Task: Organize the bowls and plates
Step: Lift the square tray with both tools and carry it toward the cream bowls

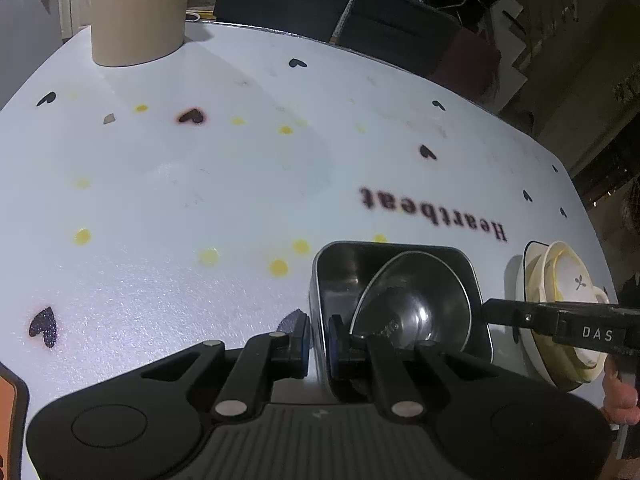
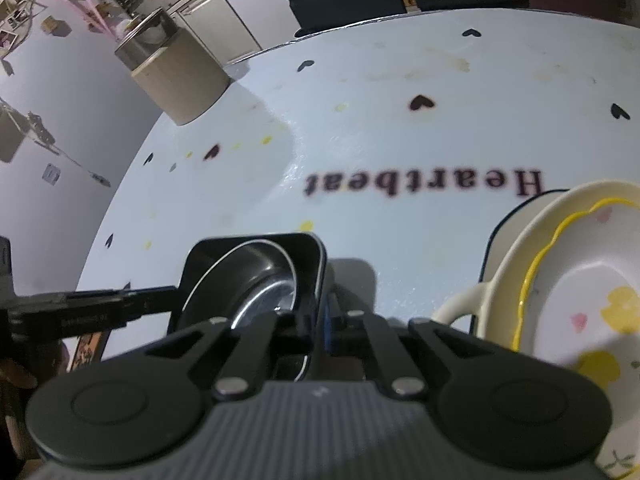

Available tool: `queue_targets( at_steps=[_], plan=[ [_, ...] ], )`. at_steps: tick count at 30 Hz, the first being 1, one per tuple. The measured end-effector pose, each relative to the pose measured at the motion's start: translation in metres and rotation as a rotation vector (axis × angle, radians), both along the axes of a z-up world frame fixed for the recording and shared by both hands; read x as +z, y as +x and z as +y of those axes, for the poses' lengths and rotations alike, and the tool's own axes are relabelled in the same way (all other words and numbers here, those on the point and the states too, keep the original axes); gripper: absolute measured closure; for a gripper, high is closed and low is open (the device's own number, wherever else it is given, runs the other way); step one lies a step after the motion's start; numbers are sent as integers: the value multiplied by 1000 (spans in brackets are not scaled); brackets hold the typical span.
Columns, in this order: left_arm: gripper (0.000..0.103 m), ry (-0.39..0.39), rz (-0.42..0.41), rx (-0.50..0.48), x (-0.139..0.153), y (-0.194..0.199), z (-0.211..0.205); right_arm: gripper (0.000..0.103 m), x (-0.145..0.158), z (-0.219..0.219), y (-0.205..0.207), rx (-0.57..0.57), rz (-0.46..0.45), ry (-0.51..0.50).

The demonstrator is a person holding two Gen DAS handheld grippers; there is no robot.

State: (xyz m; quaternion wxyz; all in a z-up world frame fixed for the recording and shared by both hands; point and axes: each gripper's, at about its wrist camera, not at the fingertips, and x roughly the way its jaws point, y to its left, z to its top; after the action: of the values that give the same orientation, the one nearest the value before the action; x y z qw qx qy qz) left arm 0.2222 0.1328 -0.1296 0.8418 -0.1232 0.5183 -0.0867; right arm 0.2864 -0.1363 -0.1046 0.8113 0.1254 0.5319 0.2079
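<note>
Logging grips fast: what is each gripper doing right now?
Left gripper: shut on the steel tray wall.
Right gripper: shut on the opposite wall.

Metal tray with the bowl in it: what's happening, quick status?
Left gripper and right gripper clamp opposite walls of metal tray. Steel bowl tilted inside. Ceramic stack beside it.

White tabletop (image 1: 200,200), scattered with black hearts, yellow dots and dark "Heartbeat" lettering. Shiny silver rectangular metal tray (image 1: 340,276) carrying a round steel bowl (image 1: 416,304). Cream ceramic dishes (image 2: 560,264), one rimmed yellow, with pink and yellow blotches. Beige ribbed cylindrical container (image 1: 138,16) beyond.
</note>
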Motion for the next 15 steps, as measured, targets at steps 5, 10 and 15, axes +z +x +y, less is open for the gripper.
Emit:
queue_targets(
  at_steps=[5, 10, 15],
  plan=[
    [91, 15, 12, -10, -4, 0, -2, 98, -1, 2, -2, 20, -4, -11],
    [92, 4, 26, -14, -6, 0, -3, 98, -3, 12, 0, 40, -14, -30],
    [96, -6, 38, -21, -11, 0, -5, 97, -7, 7, 2, 16, 11, -2]
  ],
)
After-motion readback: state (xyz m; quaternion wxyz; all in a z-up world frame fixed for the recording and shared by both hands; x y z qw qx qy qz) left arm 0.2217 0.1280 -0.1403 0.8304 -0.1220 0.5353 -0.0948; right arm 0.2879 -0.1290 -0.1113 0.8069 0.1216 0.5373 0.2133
